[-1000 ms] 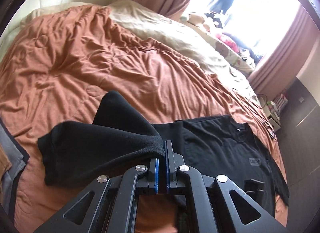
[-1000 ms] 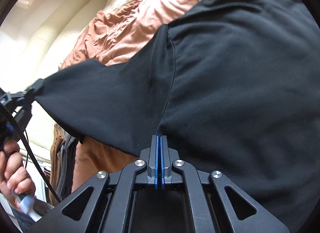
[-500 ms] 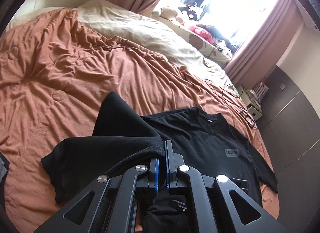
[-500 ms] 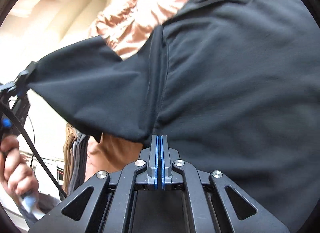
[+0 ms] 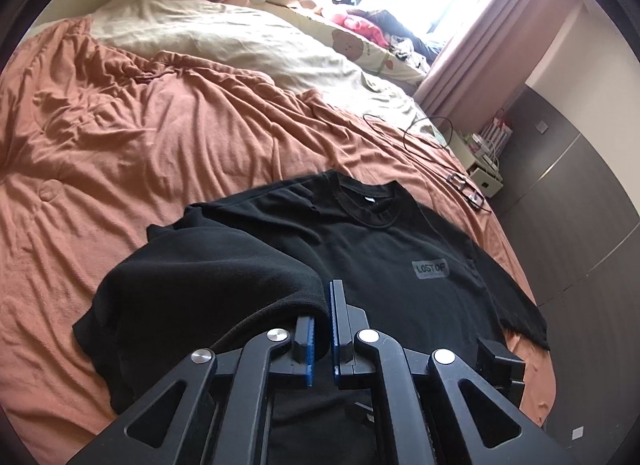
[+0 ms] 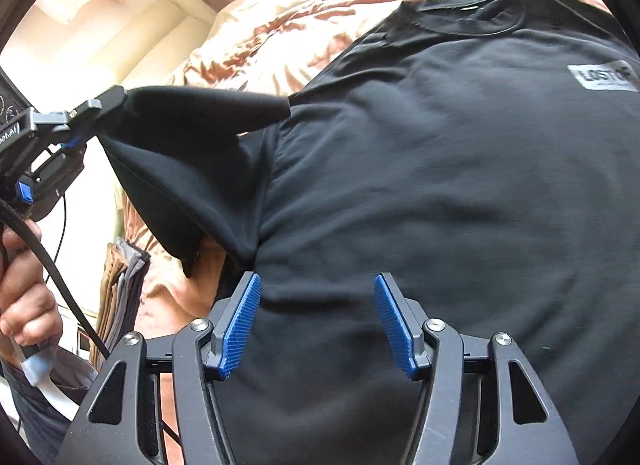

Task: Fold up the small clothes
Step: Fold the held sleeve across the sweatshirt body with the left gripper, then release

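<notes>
A black T-shirt (image 5: 384,261) lies face up on the bed's rust-coloured quilt (image 5: 168,137) as the left gripper (image 5: 322,329) pinches its lifted sleeve (image 6: 188,145) and the right gripper (image 6: 316,321), released, hovers spread above the cloth.

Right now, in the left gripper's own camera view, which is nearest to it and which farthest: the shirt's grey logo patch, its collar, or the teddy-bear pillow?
1. Grey logo patch, just ahead and right of the left gripper.
2. Collar, farther up the shirt.
3. Teddy-bear pillow, far by the window.
</notes>
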Motion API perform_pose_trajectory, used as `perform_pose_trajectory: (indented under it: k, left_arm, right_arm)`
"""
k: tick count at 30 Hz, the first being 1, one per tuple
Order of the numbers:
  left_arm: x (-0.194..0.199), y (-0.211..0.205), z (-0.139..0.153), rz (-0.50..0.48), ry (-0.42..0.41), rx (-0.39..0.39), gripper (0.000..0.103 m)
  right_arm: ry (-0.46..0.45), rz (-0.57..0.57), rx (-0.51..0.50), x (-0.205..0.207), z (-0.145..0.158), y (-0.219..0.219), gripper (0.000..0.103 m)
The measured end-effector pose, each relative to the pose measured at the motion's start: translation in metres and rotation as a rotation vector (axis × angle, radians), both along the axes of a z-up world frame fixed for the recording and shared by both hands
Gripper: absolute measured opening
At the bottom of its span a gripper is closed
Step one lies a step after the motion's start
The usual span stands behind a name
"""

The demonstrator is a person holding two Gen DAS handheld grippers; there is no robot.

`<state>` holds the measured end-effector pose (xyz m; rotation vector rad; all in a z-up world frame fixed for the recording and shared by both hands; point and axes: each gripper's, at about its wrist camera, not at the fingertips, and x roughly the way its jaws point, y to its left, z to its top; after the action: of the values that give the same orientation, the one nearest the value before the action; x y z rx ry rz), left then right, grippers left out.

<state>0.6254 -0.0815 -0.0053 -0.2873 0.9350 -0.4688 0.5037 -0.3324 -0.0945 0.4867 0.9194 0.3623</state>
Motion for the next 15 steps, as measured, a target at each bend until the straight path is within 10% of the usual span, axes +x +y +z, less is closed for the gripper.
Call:
perform_pose_trajectory:
  k: [6,15]
  left_arm:
    - [-0.015,-0.016,-0.019,-0.050,0.088,0.018,0.053]
    - [-0.053,0.022,-0.020,0.028,0.100,-0.076,0.057]
  right_arm:
    - [-0.007,-0.033,0.006,-0.025,0.011,-0.022,0.057]
    - [-0.051,-0.052,-0.034,-0.038,0.035,-0.022,0.057]
